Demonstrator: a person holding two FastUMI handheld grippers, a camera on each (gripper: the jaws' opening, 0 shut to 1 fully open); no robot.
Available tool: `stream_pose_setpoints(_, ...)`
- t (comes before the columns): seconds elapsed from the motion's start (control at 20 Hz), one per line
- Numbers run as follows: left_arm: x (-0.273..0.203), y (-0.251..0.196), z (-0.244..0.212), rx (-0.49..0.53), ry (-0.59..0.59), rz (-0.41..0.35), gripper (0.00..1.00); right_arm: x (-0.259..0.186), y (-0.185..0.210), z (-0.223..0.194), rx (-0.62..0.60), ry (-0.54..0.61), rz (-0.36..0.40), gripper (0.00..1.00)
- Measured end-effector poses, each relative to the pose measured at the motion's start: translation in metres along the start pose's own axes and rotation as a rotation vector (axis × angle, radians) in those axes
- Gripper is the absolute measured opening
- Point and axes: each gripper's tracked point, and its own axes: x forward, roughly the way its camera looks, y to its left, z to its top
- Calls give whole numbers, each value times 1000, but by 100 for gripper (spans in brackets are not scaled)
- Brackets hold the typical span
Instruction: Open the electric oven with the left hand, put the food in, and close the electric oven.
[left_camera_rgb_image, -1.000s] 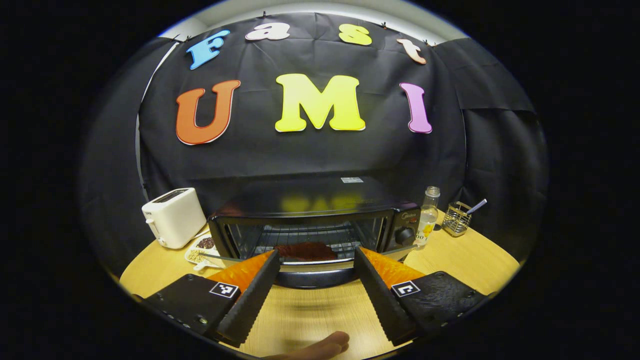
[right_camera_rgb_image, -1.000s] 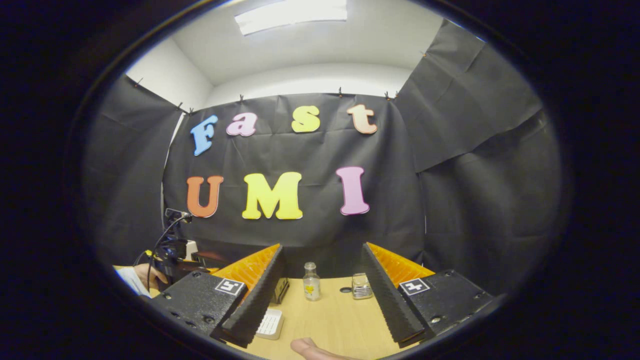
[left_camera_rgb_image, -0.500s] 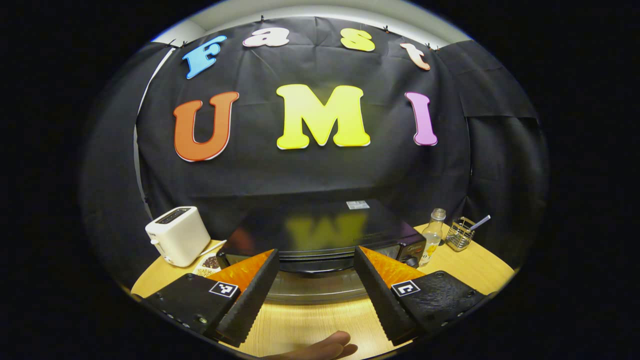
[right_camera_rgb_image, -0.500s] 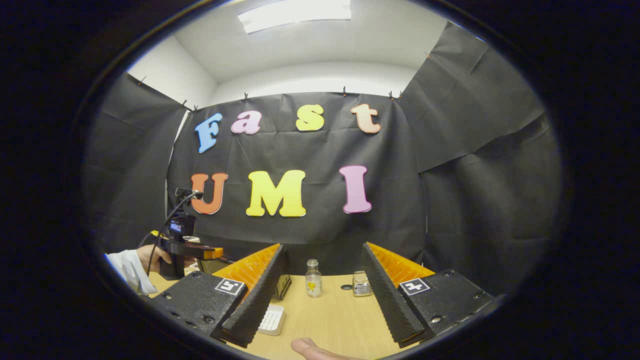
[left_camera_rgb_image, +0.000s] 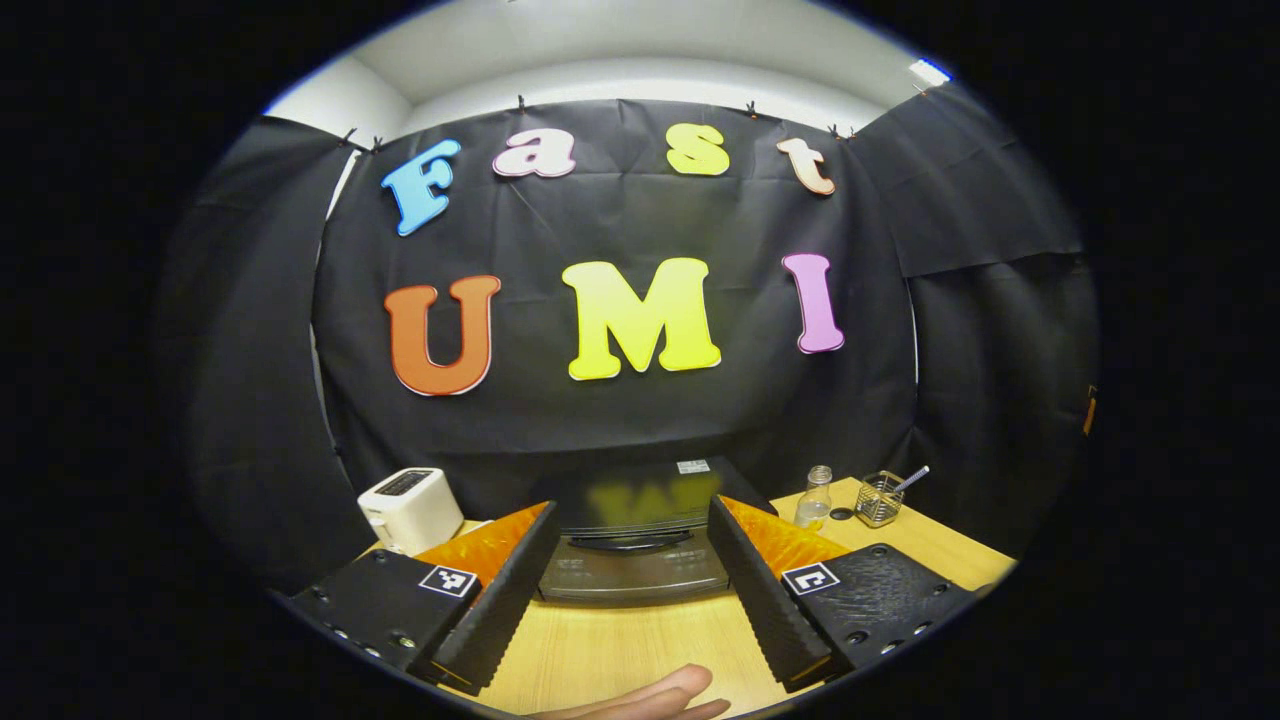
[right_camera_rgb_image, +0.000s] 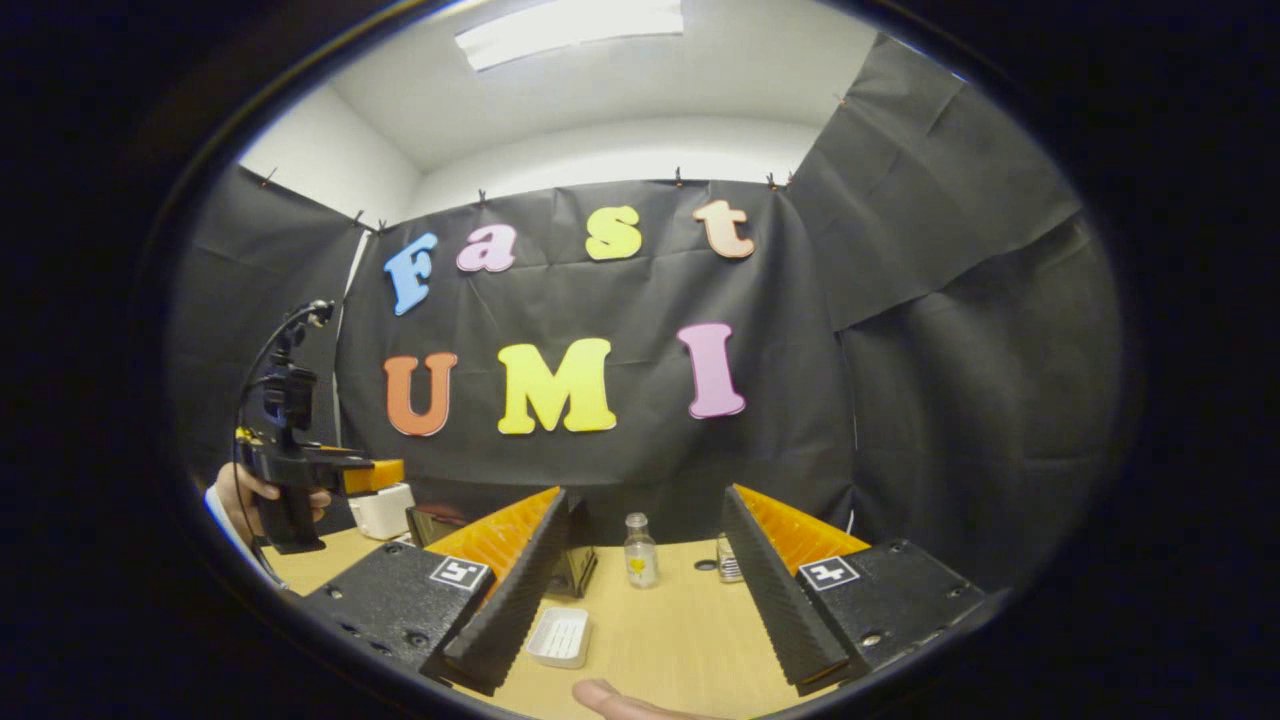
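Observation:
The black electric oven (left_camera_rgb_image: 640, 495) stands at the back of the wooden table (left_camera_rgb_image: 620, 650). I look down on its shiny top, its door handle (left_camera_rgb_image: 630, 541) and its glass door (left_camera_rgb_image: 632, 577). The door seems to lie up against the front, and the food inside is hidden. My left gripper (left_camera_rgb_image: 632, 508) hangs open in the air in front of the oven, touching nothing. The right gripper view shows it raised at the left (right_camera_rgb_image: 370, 475), held by a hand (right_camera_rgb_image: 240, 490). My right gripper (right_camera_rgb_image: 643, 497) is open and empty over the table, with an oven corner (right_camera_rgb_image: 578, 565) behind its left finger.
A white toaster (left_camera_rgb_image: 410, 508) stands left of the oven. A small clear bottle (left_camera_rgb_image: 817, 497) and a wire holder (left_camera_rgb_image: 880, 500) stand to its right. A small white tray (right_camera_rgb_image: 560, 637) lies on the table under my right gripper. A fingertip (left_camera_rgb_image: 650, 695) shows at the bottom edge.
My left gripper has risen and drawn back from the oven, which now looks smaller and lower. The food seen through the door before is out of sight. The right gripper has hardly moved.

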Motion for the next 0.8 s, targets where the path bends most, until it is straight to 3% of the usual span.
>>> stream_pose_setpoints(0.15,-39,6,11,19,-23,44,95,-5,1,3,0,6,-15,98)
stream_pose_setpoints(0.3,-68,3,19,29,-52,42,95,-11,4,10,-15,-7,-23,98)
stream_pose_setpoints(0.8,-132,23,-6,-78,-54,66,95,-12,0,13,-47,-15,-74,97)
